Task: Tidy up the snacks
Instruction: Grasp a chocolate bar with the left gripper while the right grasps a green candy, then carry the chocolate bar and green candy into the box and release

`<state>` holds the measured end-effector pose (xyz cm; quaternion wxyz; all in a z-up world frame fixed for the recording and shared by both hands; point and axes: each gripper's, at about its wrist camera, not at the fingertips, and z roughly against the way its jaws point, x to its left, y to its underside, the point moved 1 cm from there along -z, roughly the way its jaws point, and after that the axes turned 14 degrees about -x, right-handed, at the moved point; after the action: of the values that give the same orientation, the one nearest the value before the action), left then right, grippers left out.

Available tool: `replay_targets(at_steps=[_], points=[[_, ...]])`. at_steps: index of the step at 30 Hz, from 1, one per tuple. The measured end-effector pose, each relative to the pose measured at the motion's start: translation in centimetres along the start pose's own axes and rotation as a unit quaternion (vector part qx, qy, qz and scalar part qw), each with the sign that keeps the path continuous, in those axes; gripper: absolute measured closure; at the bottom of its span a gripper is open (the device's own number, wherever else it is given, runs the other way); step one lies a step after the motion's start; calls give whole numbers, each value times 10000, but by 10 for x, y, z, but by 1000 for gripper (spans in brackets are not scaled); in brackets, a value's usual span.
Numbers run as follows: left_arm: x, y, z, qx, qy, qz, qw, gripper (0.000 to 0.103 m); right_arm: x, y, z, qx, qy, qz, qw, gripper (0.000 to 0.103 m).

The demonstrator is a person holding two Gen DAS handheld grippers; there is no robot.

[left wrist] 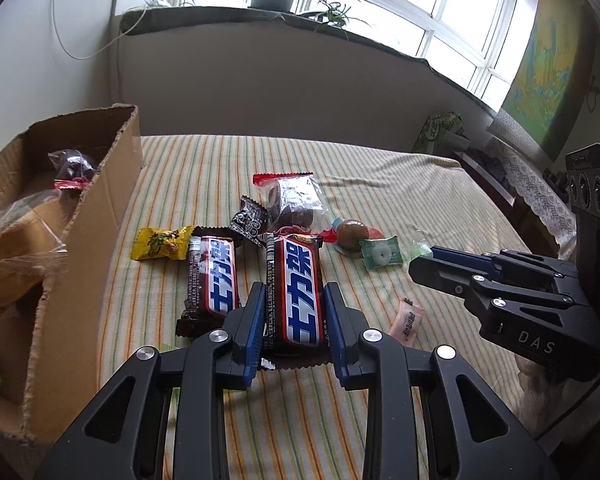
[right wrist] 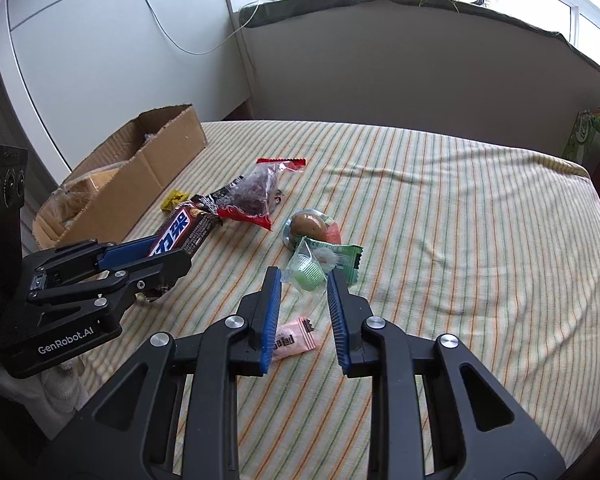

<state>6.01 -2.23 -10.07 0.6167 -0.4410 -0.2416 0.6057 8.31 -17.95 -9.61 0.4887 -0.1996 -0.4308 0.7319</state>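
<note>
My left gripper is shut on a brown chocolate bar with a blue and red label, gripping it by its long sides just above the striped bedspread. A second, identical bar lies to its left. My right gripper is shut on a green jelly cup in clear wrap. The left view shows the right gripper at the right. A pink candy lies under the right gripper's fingers. The open cardboard box with several bagged snacks stands at the left.
Loose on the bedspread lie a yellow candy, a small black packet, a clear bag with red edges, a kiwi-shaped sweet and a green mint packet. A green carton stands past the far right edge.
</note>
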Motion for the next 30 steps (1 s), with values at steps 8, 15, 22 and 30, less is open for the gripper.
replay_targets(at_steps=[8,15,22,30], points=[[9,-18,42,-561,73,145,9983,76,35,-25,8,-309,-298,69,9991,78],[30,-27,64,-895,-68,313,9955,76,70,-43,2,-439,-621,60,9971,78],[62,-26,86,-1087,-359,419,9925,76,109,-52,-11,-421,-878,161,9951,78],[103,-26,105,-1230,-758,583,9878,76,148,-55,-25,-377,-1120,314,9925,78]])
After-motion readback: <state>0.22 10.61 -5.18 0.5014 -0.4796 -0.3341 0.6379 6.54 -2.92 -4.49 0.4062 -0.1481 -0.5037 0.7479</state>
